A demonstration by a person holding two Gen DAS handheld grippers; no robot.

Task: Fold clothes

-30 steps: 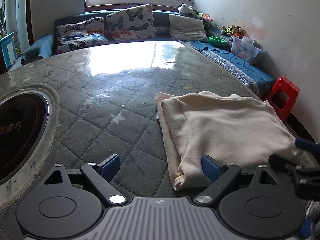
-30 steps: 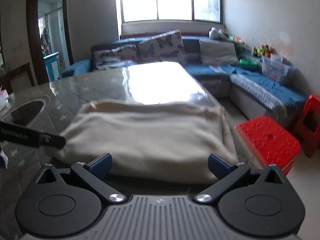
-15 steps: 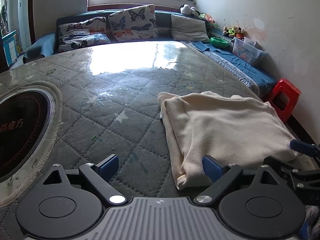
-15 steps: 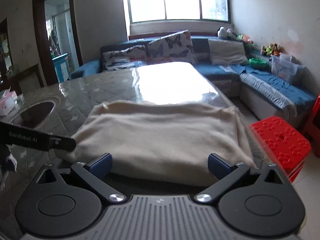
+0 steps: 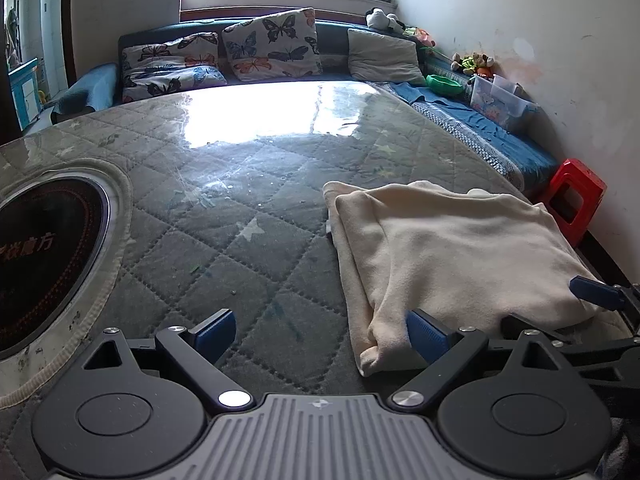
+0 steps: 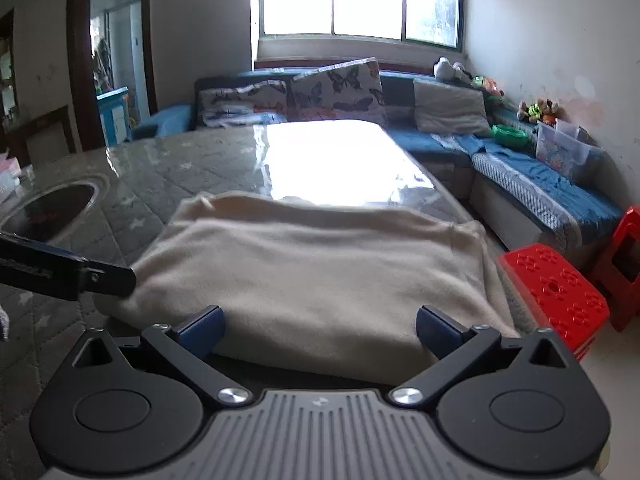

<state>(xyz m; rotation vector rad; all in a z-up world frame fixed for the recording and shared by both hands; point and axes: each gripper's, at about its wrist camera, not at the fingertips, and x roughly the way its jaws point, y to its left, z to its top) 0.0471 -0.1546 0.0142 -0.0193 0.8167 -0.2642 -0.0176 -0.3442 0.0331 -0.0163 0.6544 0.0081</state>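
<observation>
A cream garment (image 5: 448,248) lies folded into a thick rectangle on the quilted table (image 5: 224,216), near its right edge. My left gripper (image 5: 320,334) is open just short of the garment's near left corner, its right fingertip beside that corner. In the right wrist view the same cream garment (image 6: 320,272) fills the middle. My right gripper (image 6: 320,328) is open at the garment's near edge, nothing between its fingers. The other gripper's black finger (image 6: 72,270) reaches in from the left. A blue fingertip (image 5: 596,292) of the right gripper shows at the garment's right corner.
A round black induction plate (image 5: 44,256) is set into the table at the left. Red plastic stools (image 6: 556,292) stand off the table's right edge. A blue sofa with butterfly cushions (image 5: 272,46), a green bowl and a clear box runs along the far and right walls.
Both grippers have drawn back and risen slightly from the garment, staying open. The folded garment has not moved.
</observation>
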